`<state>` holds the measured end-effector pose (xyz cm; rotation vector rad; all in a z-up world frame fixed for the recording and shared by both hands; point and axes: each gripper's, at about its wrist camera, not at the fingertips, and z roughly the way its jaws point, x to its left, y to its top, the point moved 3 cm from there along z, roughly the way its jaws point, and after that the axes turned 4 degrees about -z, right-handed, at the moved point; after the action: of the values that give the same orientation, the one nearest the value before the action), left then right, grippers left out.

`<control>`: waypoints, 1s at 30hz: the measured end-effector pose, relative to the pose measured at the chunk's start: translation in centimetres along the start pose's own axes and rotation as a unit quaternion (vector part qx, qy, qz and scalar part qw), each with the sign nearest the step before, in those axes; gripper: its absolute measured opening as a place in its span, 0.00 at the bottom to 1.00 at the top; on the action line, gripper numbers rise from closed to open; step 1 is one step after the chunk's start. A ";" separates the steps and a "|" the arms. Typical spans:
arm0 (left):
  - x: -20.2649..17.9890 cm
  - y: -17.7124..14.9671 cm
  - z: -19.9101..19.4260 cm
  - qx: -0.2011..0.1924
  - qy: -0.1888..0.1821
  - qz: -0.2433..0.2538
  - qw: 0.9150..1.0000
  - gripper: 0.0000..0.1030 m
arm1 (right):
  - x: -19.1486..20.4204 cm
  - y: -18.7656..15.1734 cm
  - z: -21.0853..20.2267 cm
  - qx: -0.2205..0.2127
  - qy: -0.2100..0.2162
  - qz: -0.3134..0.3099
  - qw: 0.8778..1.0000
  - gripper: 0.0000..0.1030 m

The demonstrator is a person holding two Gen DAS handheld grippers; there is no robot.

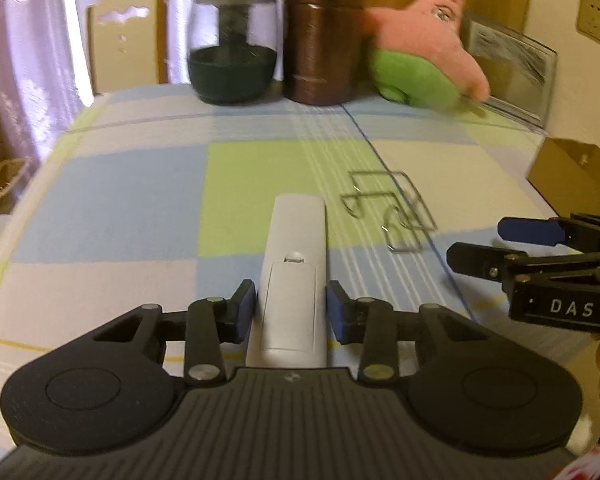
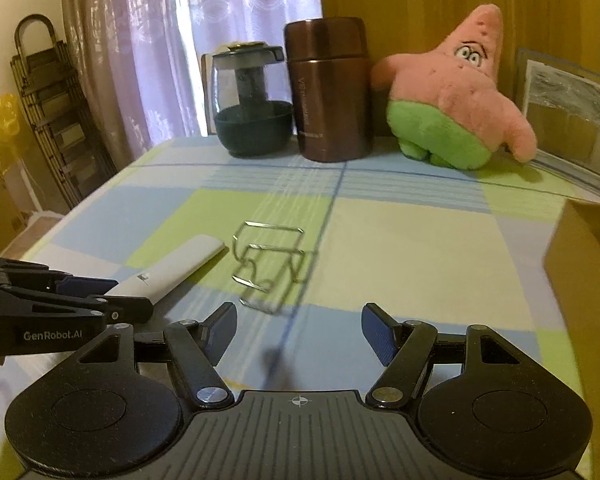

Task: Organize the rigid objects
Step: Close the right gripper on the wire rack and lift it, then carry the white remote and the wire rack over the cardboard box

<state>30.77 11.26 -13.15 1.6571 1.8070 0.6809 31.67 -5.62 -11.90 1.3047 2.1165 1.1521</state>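
One white remote (image 1: 292,280) lies on the checked bench (image 1: 120,200), and we see our left claw (image 1: 291,312) clenched on its near end. Just right of it sits a wire stand (image 1: 392,210). Farther right, our right claw (image 2: 299,334) hangs released, gripping nothing.

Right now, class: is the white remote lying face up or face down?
Face down: the remote shows its battery cover, no buttons, lying flat on the tablecloth.
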 end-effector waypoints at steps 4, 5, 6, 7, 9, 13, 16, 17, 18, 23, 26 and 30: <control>0.8 0.3 -0.3 -0.006 0.012 -0.012 1.000 0.32 | 1.2 1.0 1.7 -0.005 0.005 0.003 1.000 0.64; 1.0 0.3 -0.3 -0.004 0.013 -0.014 1.000 0.32 | 1.5 1.2 2.2 -0.005 0.002 0.003 1.000 0.64; 1.1 0.3 -0.2 -0.003 0.013 -0.016 1.000 0.32 | 1.8 1.4 2.8 -0.005 -0.002 0.004 1.000 0.64; 1.3 0.3 -0.2 -0.003 0.013 -0.018 1.000 0.32 | 1.9 1.6 3.2 -0.005 -0.004 0.008 1.000 0.64; 1.4 0.2 -0.1 -0.001 0.013 -0.019 1.000 0.32 | 2.2 1.9 4.3 0.001 -0.012 0.011 1.000 0.64; 1.4 -0.1 0.1 0.006 0.010 -0.010 1.000 0.32 | 2.4 2.0 5.7 0.019 -0.038 -0.002 0.999 0.40; 1.3 -0.3 0.3 0.007 0.009 -0.006 1.000 0.32 | 2.1 1.8 5.5 0.019 -0.048 0.001 0.999 0.28; 1.2 -0.3 0.3 0.007 0.011 -0.003 1.000 0.32 | 2.0 1.8 5.3 0.016 -0.047 0.005 0.999 0.27; 1.1 -0.3 0.3 0.007 0.013 0.002 1.000 0.32 | 1.9 1.8 4.9 0.014 -0.047 0.006 0.999 0.27; 0.4 -0.6 0.4 0.004 0.021 0.027 0.999 0.32 | 2.0 1.9 2.4 0.006 -0.058 -0.021 0.998 0.26; 0.2 -0.9 0.2 0.005 0.018 0.025 1.000 0.32 | 1.4 1.2 0.1 0.000 -0.071 -0.031 0.997 0.26; -0.7 -1.5 -0.4 0.009 0.013 0.025 1.000 0.32 | 0.1 -1.1 -3.5 0.002 -0.089 -0.031 0.996 0.26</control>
<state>29.48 10.46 -13.91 1.7186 1.8001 0.7127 28.68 -7.34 -10.75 1.2824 2.0155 0.9695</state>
